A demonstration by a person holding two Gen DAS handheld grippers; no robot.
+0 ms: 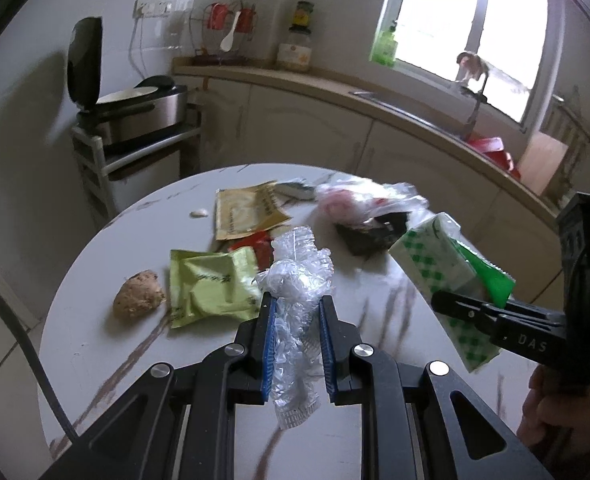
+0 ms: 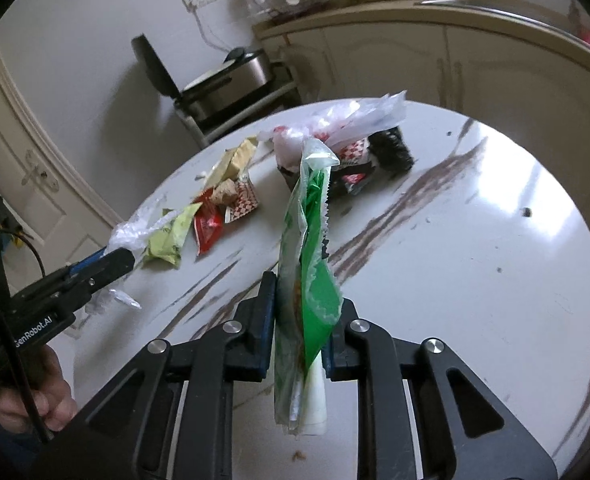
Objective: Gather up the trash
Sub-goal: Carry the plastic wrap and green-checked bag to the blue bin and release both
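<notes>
Left claw: the left claw [image 1: 297, 300] is clamped on a crumpled clear film [image 1: 295, 280], held above the round worktop [image 1: 95, 344].
Right claw: the right claw [image 2: 303, 304] grips a green-checked wrapper [image 2: 309, 248] edge-on, lifted off the worktop (its tail hangs below the pads).
Litter: a lime pouch [image 1: 211, 288], a yellow packet [image 1: 247, 210] and a red sachet [image 2: 207, 228] lie on the worktop's far half, beside a heap of plastic bags [image 2: 355, 124] over a dark brush [image 2: 393, 152].
Brown lump: a brown lump [image 1: 138, 294] sits just left of the lime pouch.
Background: a cooker [image 1: 135, 108] with its lid up, on a rack by the wall.
</notes>
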